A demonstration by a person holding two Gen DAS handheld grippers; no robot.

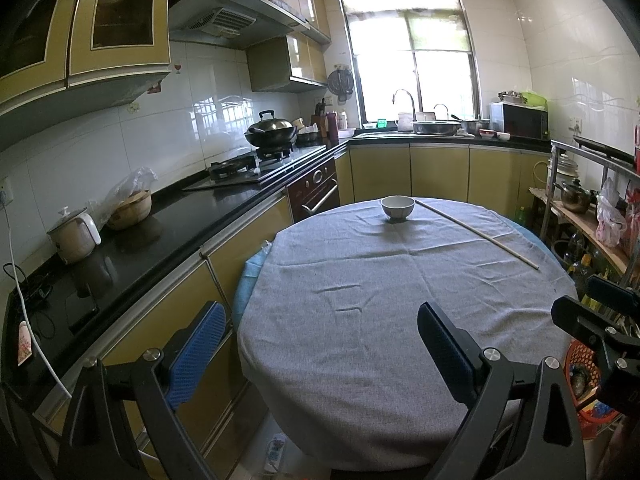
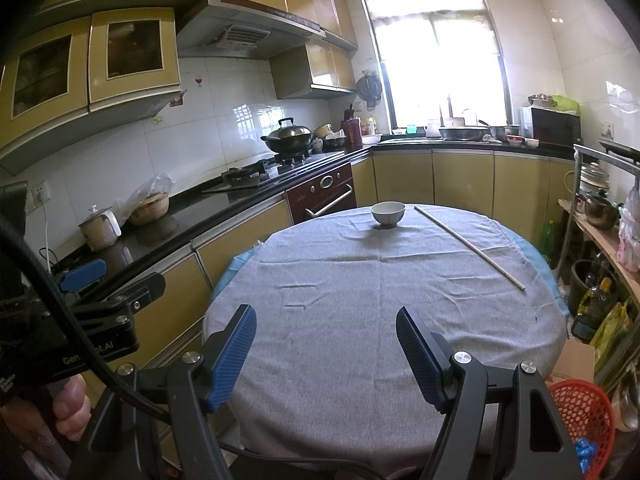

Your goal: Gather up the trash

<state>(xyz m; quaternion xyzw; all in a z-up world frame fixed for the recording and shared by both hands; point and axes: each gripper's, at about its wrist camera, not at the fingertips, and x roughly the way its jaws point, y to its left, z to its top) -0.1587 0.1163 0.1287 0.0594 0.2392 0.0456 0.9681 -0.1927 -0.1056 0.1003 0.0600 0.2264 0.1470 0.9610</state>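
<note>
A round table with a grey cloth (image 1: 380, 280) (image 2: 360, 288) fills the middle. A white bowl (image 1: 397, 207) (image 2: 387, 213) stands at its far side. A thin wooden stick (image 1: 476, 233) (image 2: 468, 247) lies on the cloth to the bowl's right. A red mesh basket (image 2: 582, 416) (image 1: 580, 360) sits on the floor at the table's right, with something blue inside. My left gripper (image 1: 320, 344) is open and empty over the table's near left edge. My right gripper (image 2: 326, 344) is open and empty over the near edge. I see no loose trash on the cloth.
A black counter (image 1: 132, 240) with a kettle (image 1: 74, 236), a bagged bowl and a stove with a wok (image 1: 272, 128) runs along the left. A sink and microwave (image 1: 524, 120) stand under the window. A cluttered metal rack (image 2: 600, 216) stands at the right.
</note>
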